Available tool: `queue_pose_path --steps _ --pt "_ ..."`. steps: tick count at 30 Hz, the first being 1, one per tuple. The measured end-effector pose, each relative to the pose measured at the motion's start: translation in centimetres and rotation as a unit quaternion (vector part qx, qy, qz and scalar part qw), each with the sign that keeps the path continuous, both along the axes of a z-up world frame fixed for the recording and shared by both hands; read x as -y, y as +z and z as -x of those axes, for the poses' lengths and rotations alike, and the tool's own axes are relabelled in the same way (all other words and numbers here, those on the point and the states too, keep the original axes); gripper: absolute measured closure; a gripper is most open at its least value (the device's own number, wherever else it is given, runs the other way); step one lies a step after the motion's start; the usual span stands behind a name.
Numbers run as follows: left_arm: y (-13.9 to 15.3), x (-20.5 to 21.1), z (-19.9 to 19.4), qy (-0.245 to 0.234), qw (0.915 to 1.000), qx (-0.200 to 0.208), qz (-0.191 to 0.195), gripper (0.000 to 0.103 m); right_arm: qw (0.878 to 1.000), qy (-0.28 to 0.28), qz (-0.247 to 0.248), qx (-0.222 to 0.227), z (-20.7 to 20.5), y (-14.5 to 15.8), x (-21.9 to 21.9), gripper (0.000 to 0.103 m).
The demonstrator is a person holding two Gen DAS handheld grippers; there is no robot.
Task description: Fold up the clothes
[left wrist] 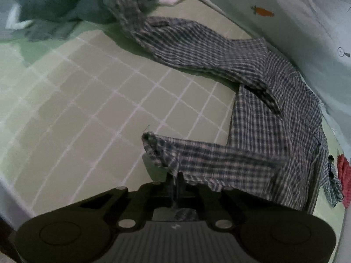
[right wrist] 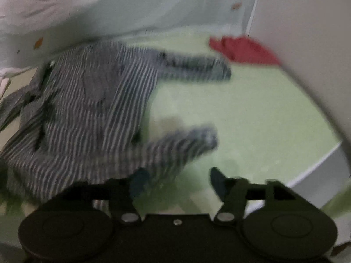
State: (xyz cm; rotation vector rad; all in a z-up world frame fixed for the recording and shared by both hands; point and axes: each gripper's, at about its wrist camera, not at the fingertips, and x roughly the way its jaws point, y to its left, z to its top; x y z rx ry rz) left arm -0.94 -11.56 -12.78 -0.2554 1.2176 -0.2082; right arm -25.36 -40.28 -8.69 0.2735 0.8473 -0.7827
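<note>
Here the left tool point(left wrist: 174, 182) pinches the checked shirt point(left wrist: 274, 109)'s sleeve; the right tool point(right wrist: 177, 184) gapes empty.

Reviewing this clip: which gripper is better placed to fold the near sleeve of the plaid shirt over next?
Left, probably. The left gripper is already shut on the cuff of the plaid shirt. The right gripper stands open, holding nothing, its fingers beside the other sleeve.
</note>
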Motion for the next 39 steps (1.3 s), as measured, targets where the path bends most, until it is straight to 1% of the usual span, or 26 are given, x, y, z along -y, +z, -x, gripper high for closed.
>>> queue_pose_path --steps 1,2,5,7,9,11,13,15,17,18,20,21,22,23,26,27,29,30,32,33,34,36,39 --pt "0.4 -0.5 0.8 0.004 1.0 0.005 -0.006 0.102 1.0 0.0 0.018 0.008 -0.1 0.4 0.3 0.022" --pt "0.7 -1.0 1.6 0.008 0.9998 0.01 -0.012 0.102 0.999 0.002 0.033 0.017 -0.2 0.8 0.5 0.021" --pt "1.2 -2.0 4.3 0.011 0.9987 0.017 -0.047 0.101 0.998 0.021 0.051 0.036 -0.7 1.4 1.5 0.016" --pt "0.8 -2.4 5.7 0.014 0.9971 0.011 -0.074 0.101 0.997 0.045 0.033 0.045 -1.3 0.9 2.2 0.016" --pt "0.2 -2.8 6.7 0.023 0.9951 -0.002 -0.096 0.1 0.996 0.071 0.003 0.048 -2.1 0.2 3.0 0.016" --pt "-0.2 -3.2 7.5 0.032 0.9929 -0.012 -0.114 0.095 0.994 0.093 -0.028 0.054 -2.8 -0.3 3.4 0.02" --pt "0.0 -3.3 8.3 0.04 0.9911 -0.008 -0.127 0.094 0.99 0.112 -0.057 0.064 -3.4 -0.7 3.7 0.022" --pt "0.7 -3.3 9.2 0.049 0.9889 0.005 -0.14 0.089 0.988 0.124 -0.059 0.074 -4.3 -0.7 3.8 0.024" --pt "1.3 -3.1 9.9 0.059 0.9872 0.019 -0.147 0.076 0.986 0.136 -0.047 0.082 -5.3 -0.6 3.7 0.024" --pt "1.6 -3.0 10.3 0.064 0.9864 0.026 -0.15 0.072 0.985 0.144 -0.039 0.086 -5.6 -0.4 3.9 0.024" --pt "2.1 -2.8 10.9 0.07 0.9866 0.039 -0.142 0.053 0.982 0.162 -0.029 0.092 -5.9 -0.1 4.5 0.024" --pt "2.3 -2.6 11.1 0.071 0.9868 0.046 -0.138 0.048 0.982 0.163 -0.026 0.091 -6.1 -0.1 4.9 0.024" --pt "2.5 -2.2 11.3 0.069 0.9867 0.055 -0.137 0.039 0.983 0.157 -0.026 0.086 -6.2 -0.2 5.4 0.023" --pt "2.7 -1.7 11.7 0.066 0.9863 0.063 -0.138 0.032 0.986 0.145 -0.031 0.078 -6.3 -0.5 6.2 0.023" --pt "3.0 -0.1 12.4 0.052 0.9856 0.078 -0.141 0.029 0.991 0.1 -0.078 0.038 -6.3 -2.4 8.2 0.023" --pt "2.9 0.6 12.4 0.046 0.9861 0.079 -0.139 0.029 0.989 0.093 -0.11 0.033 -5.8 -3.1 8.8 0.024" --pt "2.9 1.8 12.4 0.035 0.9869 0.081 -0.135 0.029 0.974 0.085 -0.207 0.041 -4.2 -4.6 9.6 0.041" --pt "2.9 2.3 12.3 0.03 0.9872 0.082 -0.134 0.029 0.964 0.077 -0.251 0.042 -3.1 -5.4 9.8 0.054" --pt "3.0 3.3 12.1 0.016 0.9869 0.087 -0.135 0.029 0.958 0.074 -0.278 0.022 -1.1 -6.8 8.9 0.055" --pt "3.0 3.8 12.0 0.009 0.9862 0.092 -0.137 0.029 0.962 0.092 -0.254 0.025 0.0 -6.7 8.0 0.055" --pt "3.1 4.4 11.8 0.001 0.9854 0.096 -0.14 0.029 0.966 0.107 -0.233 0.005 0.8 -6.6 7.2 0.055" --pt "3.0 5.3 11.3 -0.015 0.9838 0.104 -0.145 0.028 0.971 0.122 -0.207 -0.018 1.9 -6.3 6.1 0.055" --pt "2.8 6.4 10.3 -0.036 0.9821 0.111 -0.148 0.028 0.973 0.117 -0.195 -0.042 2.9 -5.8 6.2 0.055"
